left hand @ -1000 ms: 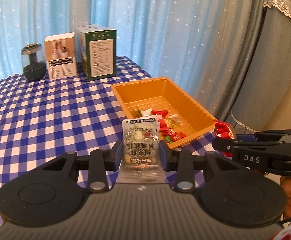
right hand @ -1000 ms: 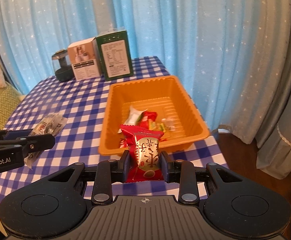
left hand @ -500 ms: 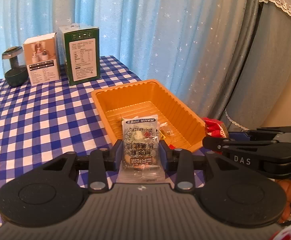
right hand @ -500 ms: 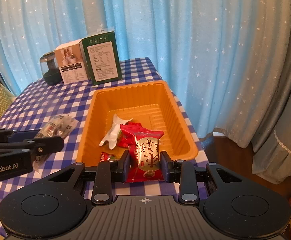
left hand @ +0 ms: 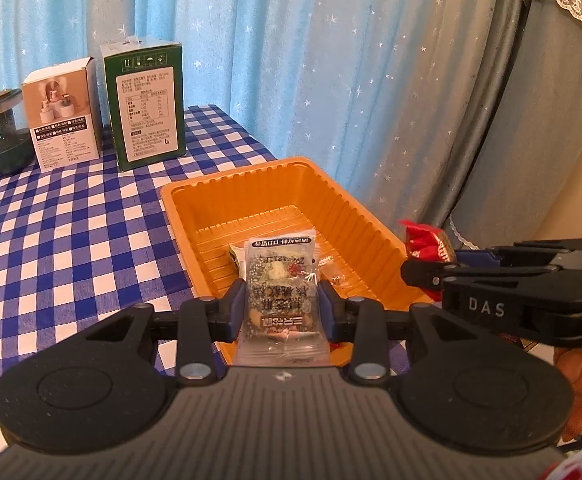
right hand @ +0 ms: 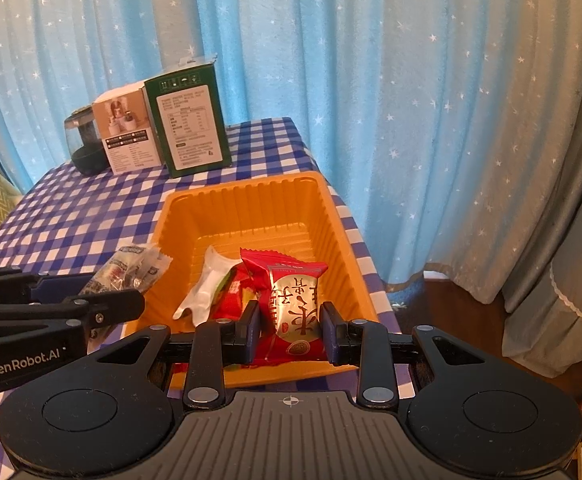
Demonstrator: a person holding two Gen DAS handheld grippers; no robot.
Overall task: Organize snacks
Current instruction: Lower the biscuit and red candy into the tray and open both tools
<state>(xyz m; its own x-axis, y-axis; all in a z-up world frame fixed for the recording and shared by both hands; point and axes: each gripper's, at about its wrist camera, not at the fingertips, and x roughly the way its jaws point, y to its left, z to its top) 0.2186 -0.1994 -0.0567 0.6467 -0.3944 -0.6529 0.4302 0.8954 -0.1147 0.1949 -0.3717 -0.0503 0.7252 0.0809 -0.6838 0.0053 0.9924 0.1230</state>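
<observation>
Both packets held over the tray, ready to drop.

Left wrist view: my left tool (left hand: 282,304) pinches the clear speckled snack packet (left hand: 280,292) above the ribbed orange plastic tray (left hand: 371,216) on the checked bench (left hand: 71,240). Right wrist view: my right tool (right hand: 290,332) pinches the red foil snack packet (right hand: 295,304) over the tray's near end, above snacks already inside, so release should land it.

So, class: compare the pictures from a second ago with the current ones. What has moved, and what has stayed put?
Both grippers have advanced toward the orange tray. The left gripper now holds its clear snack packet at the tray's near edge; the right gripper holds its red snack packet over the tray. Nothing was released. The tray, its snacks and the boxes stayed put.
</observation>
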